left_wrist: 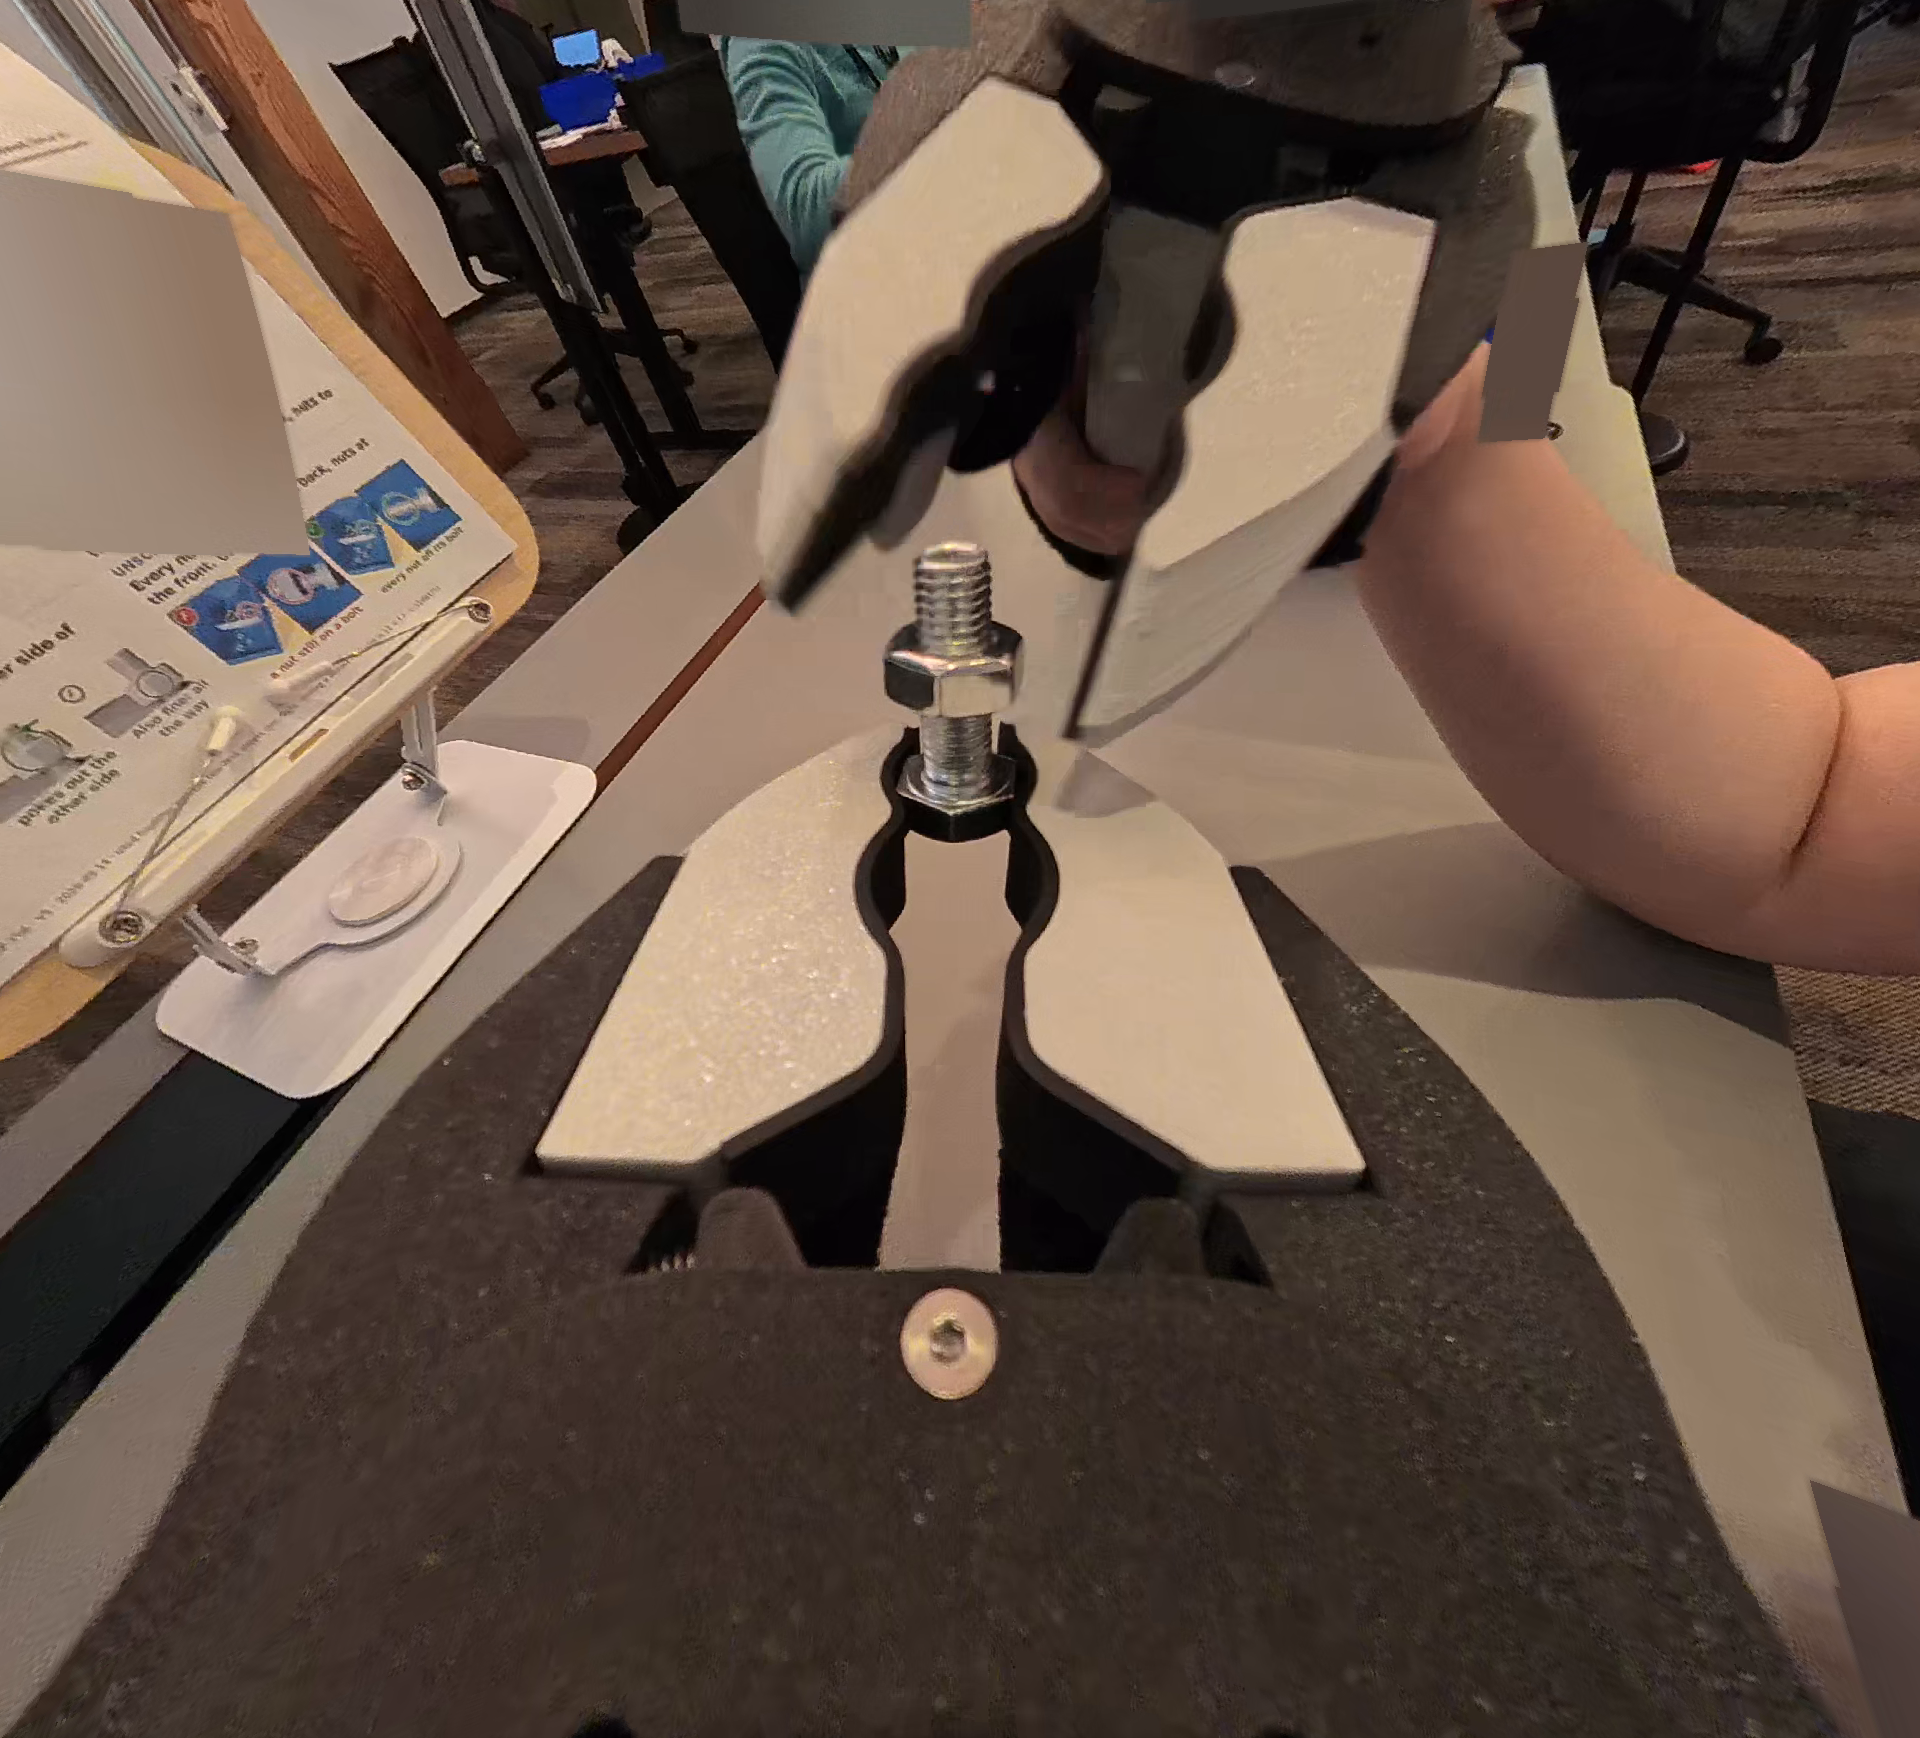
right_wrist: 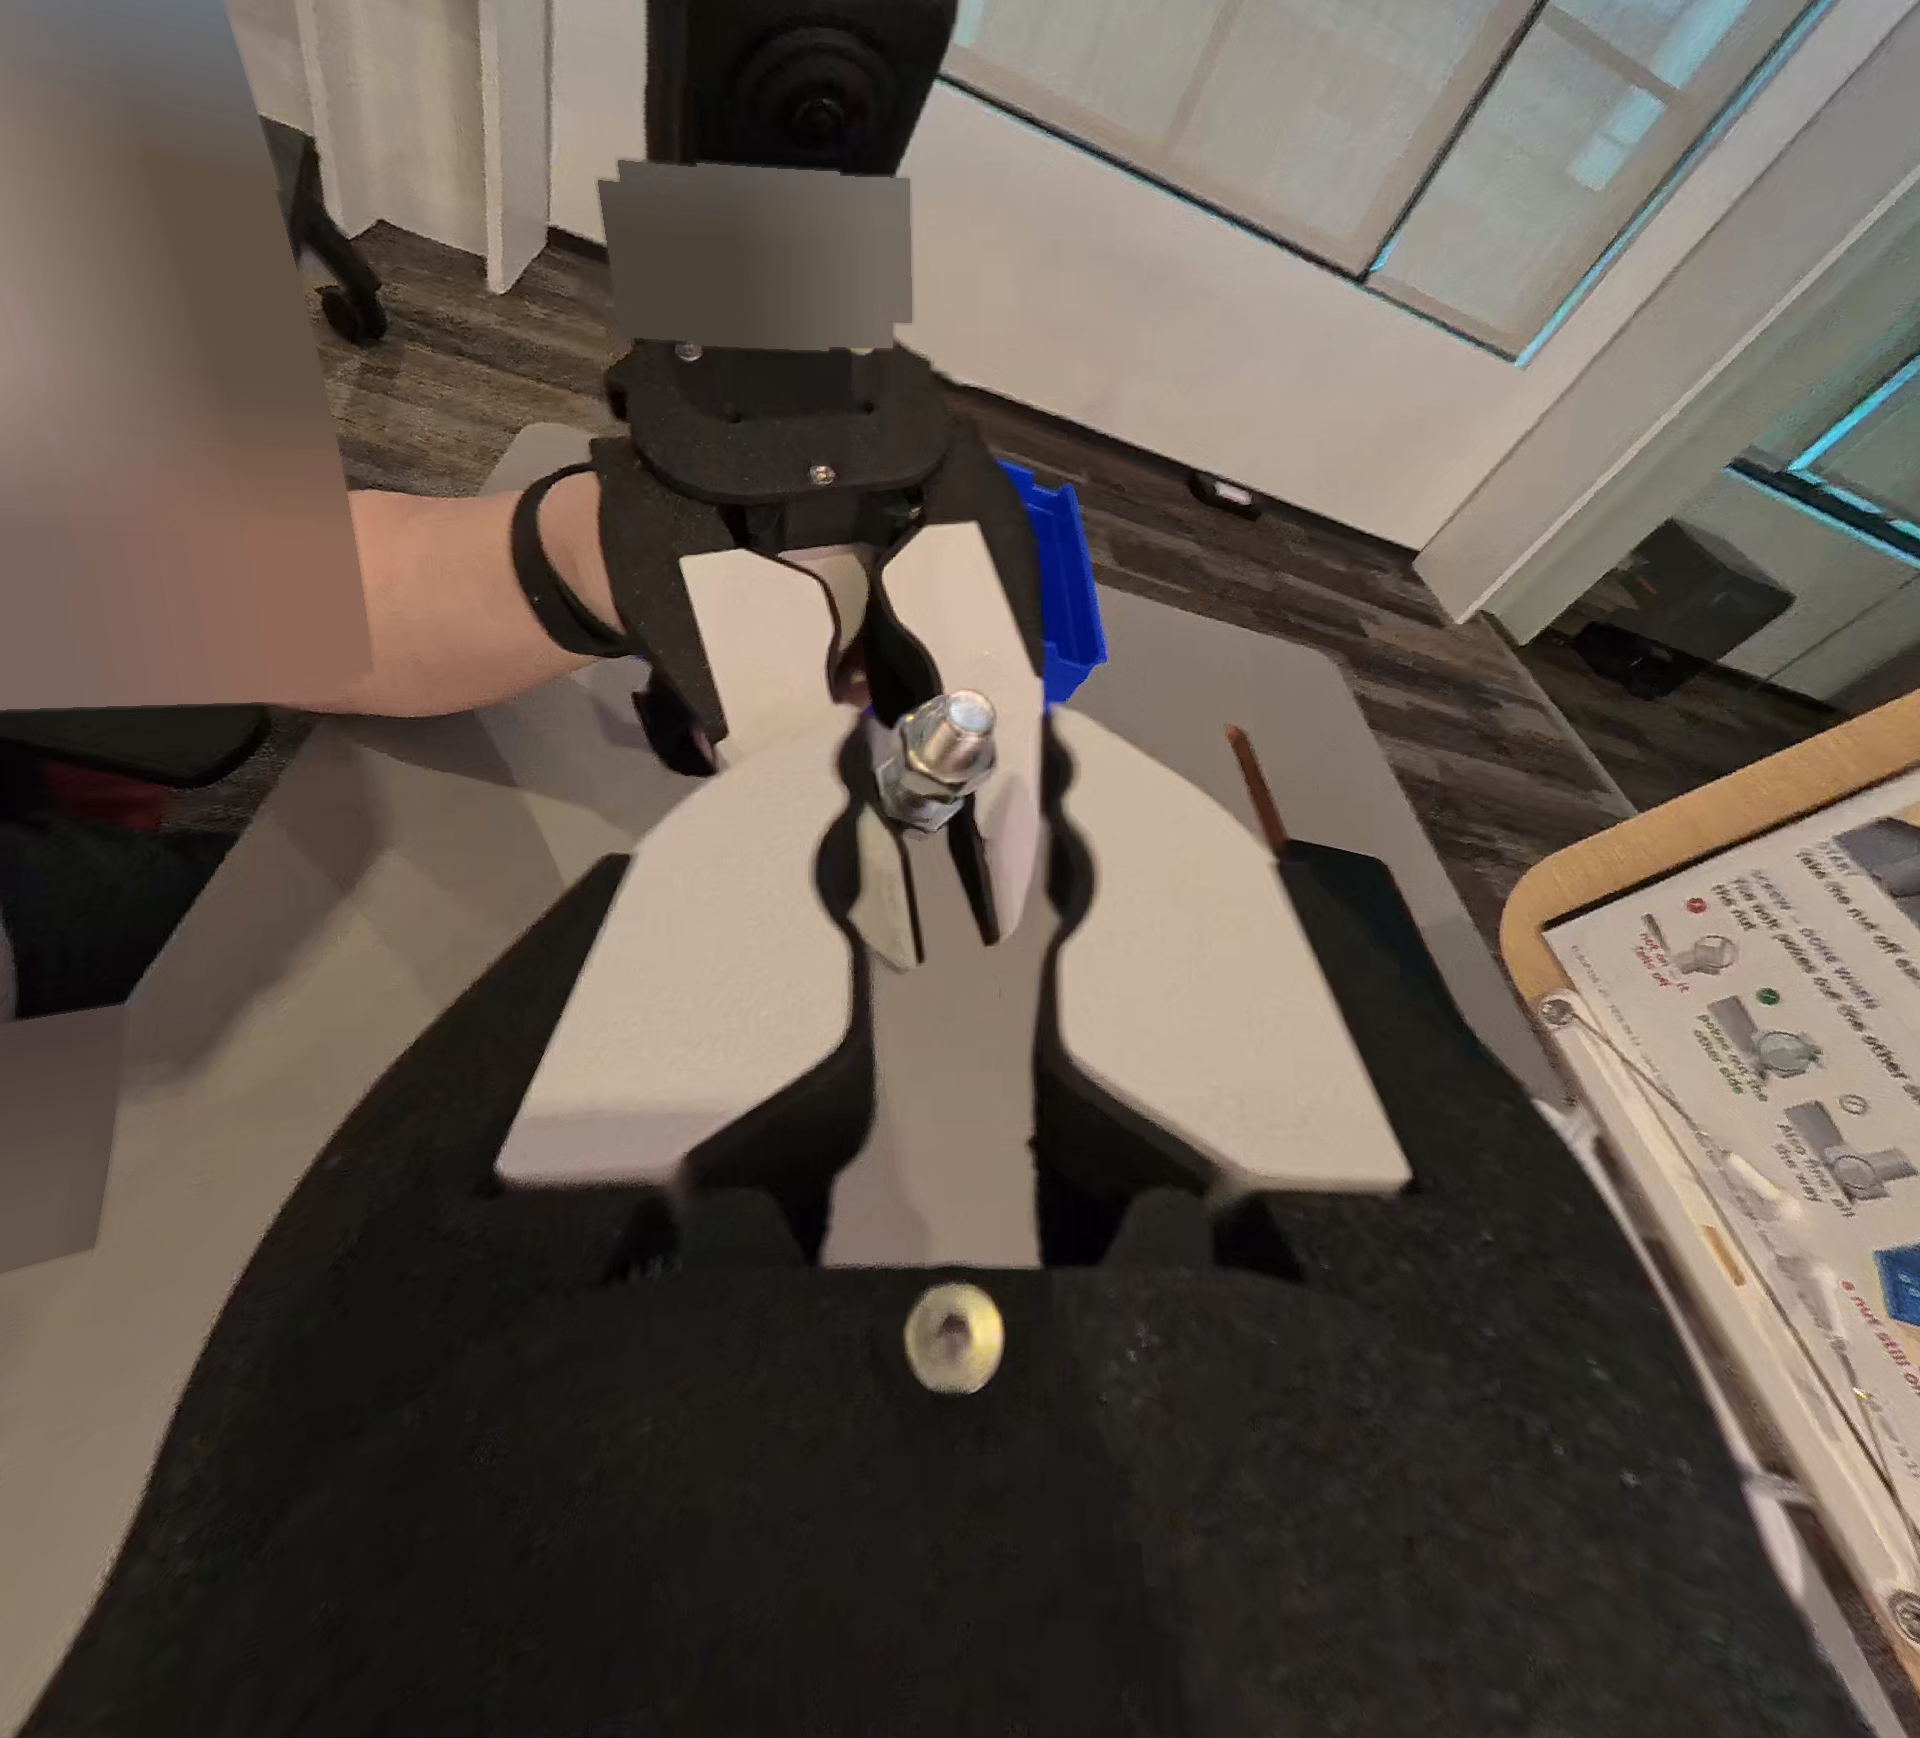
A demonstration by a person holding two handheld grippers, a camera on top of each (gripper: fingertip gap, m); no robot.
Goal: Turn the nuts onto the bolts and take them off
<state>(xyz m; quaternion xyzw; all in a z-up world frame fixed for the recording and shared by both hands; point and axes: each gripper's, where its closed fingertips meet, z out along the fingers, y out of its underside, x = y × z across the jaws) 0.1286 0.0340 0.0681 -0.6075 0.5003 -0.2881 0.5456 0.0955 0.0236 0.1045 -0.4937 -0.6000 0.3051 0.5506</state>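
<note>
upright, the bolt (left_wrist: 952, 649) stands clamped at its head in the left gripper (left_wrist: 954, 815), nut (left_wrist: 948, 672) midway up. right gripper (left_wrist: 935, 660) hovers over it, fingers apart, near the worktop's (left_wrist: 1351, 815) left edge.

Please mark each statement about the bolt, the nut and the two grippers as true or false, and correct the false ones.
1. The left gripper holds the bolt by its head end. True.
2. The nut is off the bolt, lying on the table. False: it sits on the thread, partway along.
3. The right gripper is clamped on the nut. False: its jaws stand open around the bolt.
4. An instruction board stands beside the table. True.
</note>
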